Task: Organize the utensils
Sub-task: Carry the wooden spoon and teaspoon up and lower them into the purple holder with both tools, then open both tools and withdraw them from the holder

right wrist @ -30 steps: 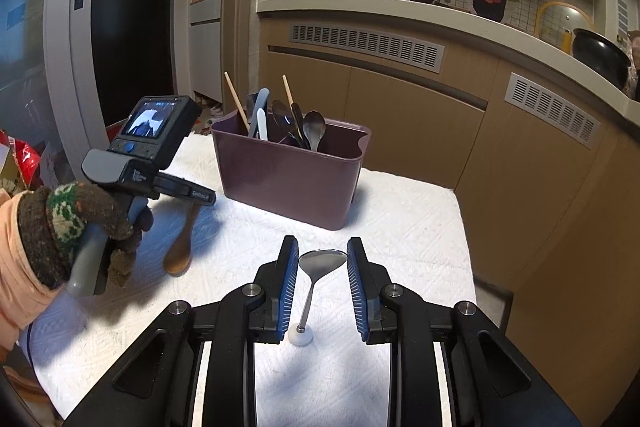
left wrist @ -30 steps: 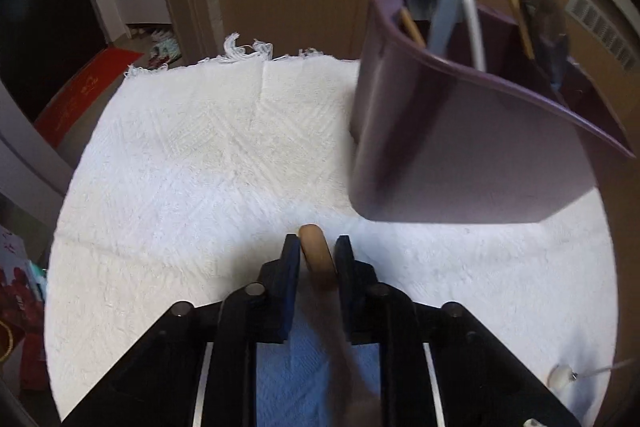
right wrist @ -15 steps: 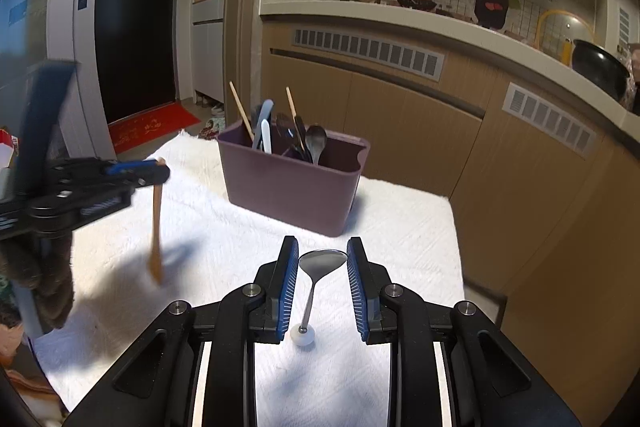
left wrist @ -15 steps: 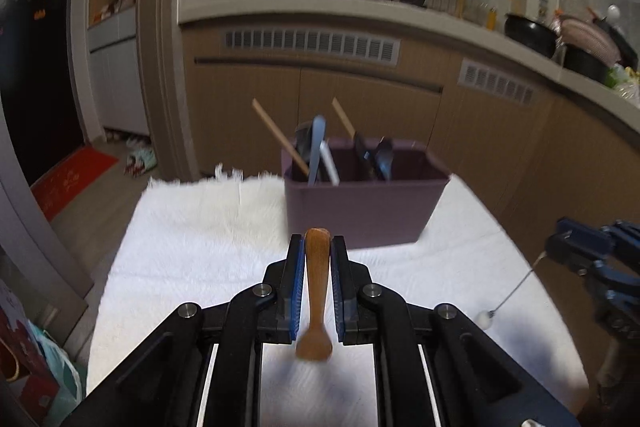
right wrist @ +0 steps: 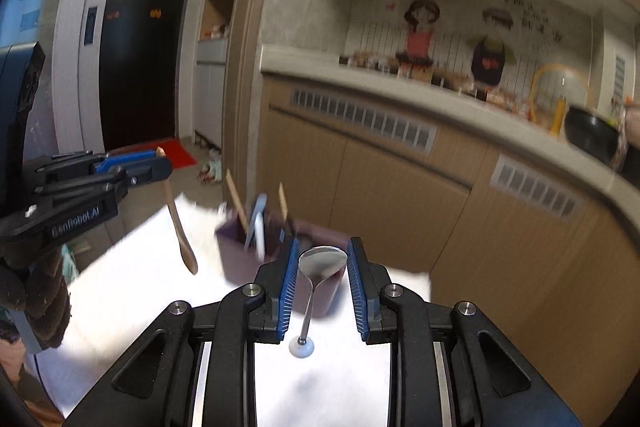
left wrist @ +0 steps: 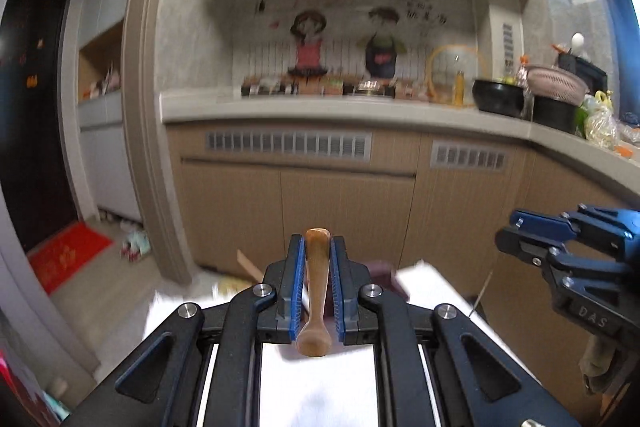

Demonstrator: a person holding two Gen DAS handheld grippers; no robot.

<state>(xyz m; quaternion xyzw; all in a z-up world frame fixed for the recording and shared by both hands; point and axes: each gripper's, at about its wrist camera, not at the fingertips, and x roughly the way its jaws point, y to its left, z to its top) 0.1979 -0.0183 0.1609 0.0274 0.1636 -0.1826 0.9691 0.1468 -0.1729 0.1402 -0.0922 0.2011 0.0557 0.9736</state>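
Note:
My left gripper (left wrist: 317, 247) is shut on a wooden spoon (left wrist: 316, 291), gripped by the handle with the bowl hanging down; it also shows in the right wrist view (right wrist: 180, 223), raised above the white towel. My right gripper (right wrist: 322, 251) is shut on the bowl of a metal spoon (right wrist: 320, 263), its handle with a white knob (right wrist: 301, 349) hanging toward the camera. The purple utensil holder (right wrist: 240, 251) with several utensils stands on the towel beyond the right gripper; in the left wrist view only a corner (left wrist: 384, 273) peeks out behind the fingers.
A white towel (right wrist: 132, 287) covers the table. Brown kitchen cabinets (left wrist: 344, 215) and a cluttered countertop (left wrist: 360, 107) stand behind. A red mat (left wrist: 68, 255) lies on the floor at the left. The right gripper shows in the left wrist view (left wrist: 568, 259).
Both grippers have risen and tilted upward, so the holder sits lower in both views. The left gripper lifted the wooden spoon clear of the towel. The right still grips the metal spoon.

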